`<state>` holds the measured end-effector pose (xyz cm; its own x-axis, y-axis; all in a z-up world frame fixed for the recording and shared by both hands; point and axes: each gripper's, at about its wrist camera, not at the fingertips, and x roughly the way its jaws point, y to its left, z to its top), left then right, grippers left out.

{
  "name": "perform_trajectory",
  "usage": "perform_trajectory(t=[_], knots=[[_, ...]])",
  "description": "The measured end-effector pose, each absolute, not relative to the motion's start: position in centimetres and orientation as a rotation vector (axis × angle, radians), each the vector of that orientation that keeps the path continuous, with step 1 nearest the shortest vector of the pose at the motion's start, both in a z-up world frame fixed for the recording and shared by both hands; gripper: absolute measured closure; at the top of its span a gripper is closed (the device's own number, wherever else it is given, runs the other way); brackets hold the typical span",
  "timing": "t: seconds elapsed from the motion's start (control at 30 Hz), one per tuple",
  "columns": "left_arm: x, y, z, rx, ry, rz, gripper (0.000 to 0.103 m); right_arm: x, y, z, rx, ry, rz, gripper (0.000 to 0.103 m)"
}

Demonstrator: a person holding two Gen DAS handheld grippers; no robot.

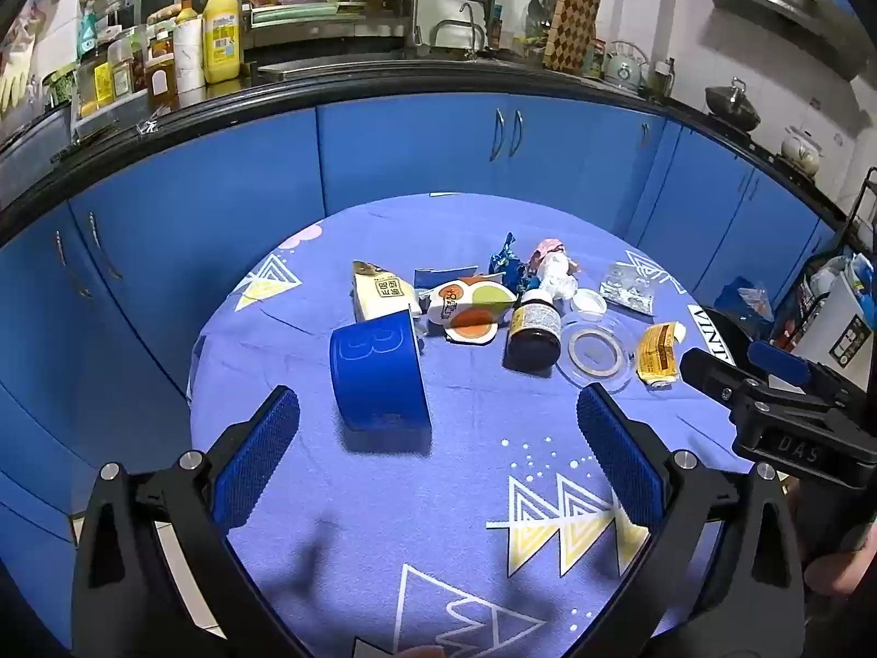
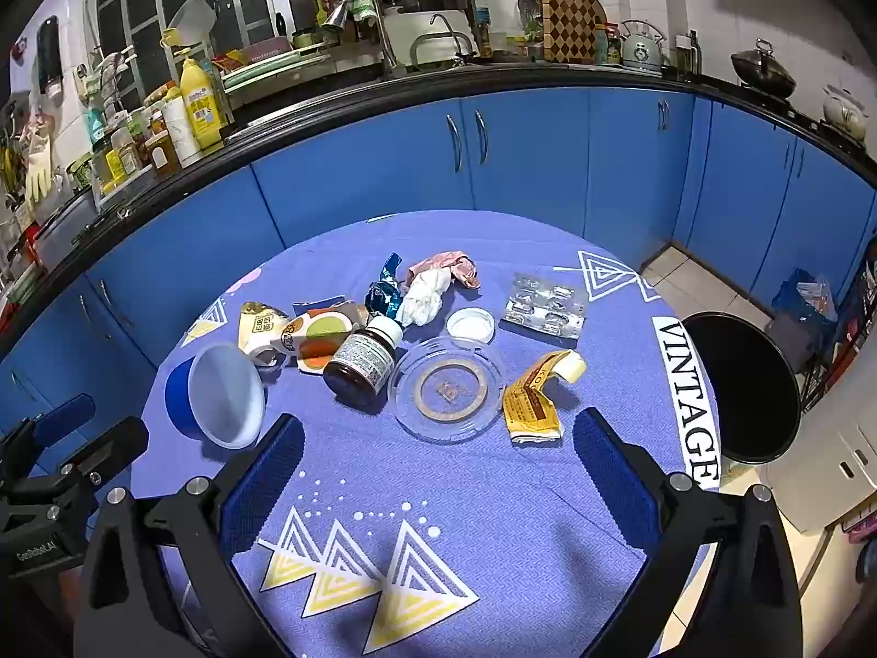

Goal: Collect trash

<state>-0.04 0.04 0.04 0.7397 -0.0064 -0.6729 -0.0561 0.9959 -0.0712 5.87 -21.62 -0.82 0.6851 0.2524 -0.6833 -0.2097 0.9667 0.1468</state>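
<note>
Trash lies on a round table with a blue patterned cloth [image 2: 493, 493]. A blue cup [image 1: 378, 378] [image 2: 216, 395] lies on its side at the left. Near it are a yellow wrapper [image 1: 381, 293], a round-spotted package [image 2: 318, 340], a dark brown bottle [image 2: 362, 362], a clear lid [image 2: 446, 386], a white cap [image 2: 470, 324], crumpled tissue [image 2: 422, 296], a blister pack [image 2: 545, 304] and a yellow torn wrapper [image 2: 534, 400]. My left gripper [image 1: 438, 438] is open just short of the cup. My right gripper [image 2: 438, 460] is open just short of the lid.
A black round bin [image 2: 748, 384] stands beside the table on the right. Blue kitchen cabinets [image 2: 520, 153] and a cluttered counter with bottles [image 1: 219, 38] curve behind the table. My right gripper also shows in the left wrist view [image 1: 718, 364].
</note>
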Motion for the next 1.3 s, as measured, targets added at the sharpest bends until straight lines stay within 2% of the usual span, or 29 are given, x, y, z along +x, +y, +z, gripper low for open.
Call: perform_trajectory(t=[1.3], knots=[[0.1, -0.1, -0.3, -0.089, 0.75, 0.019, 0.003, 5.8, -22.0, -0.6, 0.057, 0.771, 0.258, 0.007]])
